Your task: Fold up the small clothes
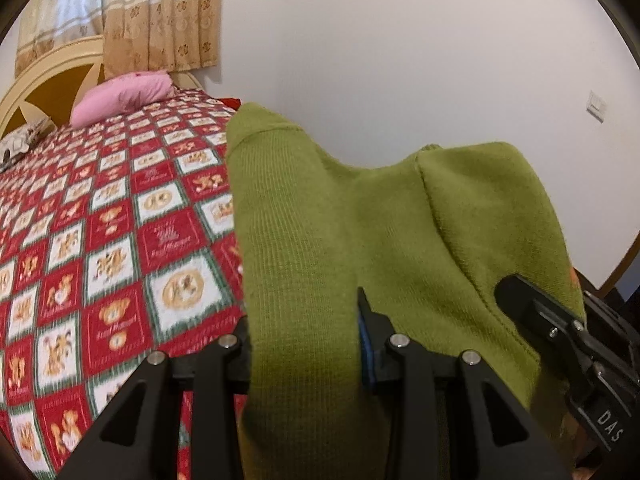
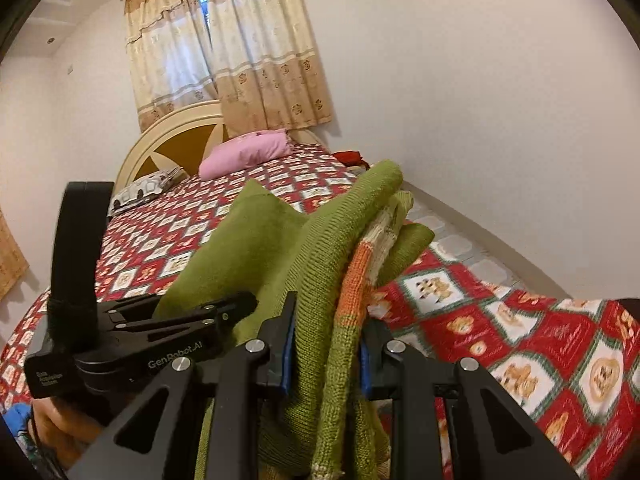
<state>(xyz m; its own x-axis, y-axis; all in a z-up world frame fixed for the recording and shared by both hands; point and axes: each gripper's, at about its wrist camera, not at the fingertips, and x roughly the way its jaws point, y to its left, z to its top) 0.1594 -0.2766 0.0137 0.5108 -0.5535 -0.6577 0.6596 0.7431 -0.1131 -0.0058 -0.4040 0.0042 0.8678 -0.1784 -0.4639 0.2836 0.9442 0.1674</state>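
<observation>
A small green knit sweater [image 1: 400, 216] hangs lifted above the bed, bunched into thick folds. My left gripper [image 1: 304, 320] is shut on one fold of it; the blue pad [image 1: 365, 344] of one finger shows, the other finger is hidden behind the cloth. In the right wrist view the same sweater [image 2: 312, 288] shows an orange and cream stripe [image 2: 356, 276]. My right gripper [image 2: 326, 344] is shut on that stacked edge between its blue pads. Each gripper also appears in the other's view: the right gripper [image 1: 516, 292] at the right, the left gripper [image 2: 240, 304] at the left, a hand under it.
Below lies a bed with a red, white and green checked bedspread [image 1: 120, 240]. A pink pillow [image 2: 244, 152] and a patterned pillow [image 2: 140, 188] rest by the cream headboard [image 2: 176, 120]. A red item [image 2: 348, 157] sits at the far corner. Curtains [image 2: 224, 52] and a white wall [image 1: 400, 60] stand behind.
</observation>
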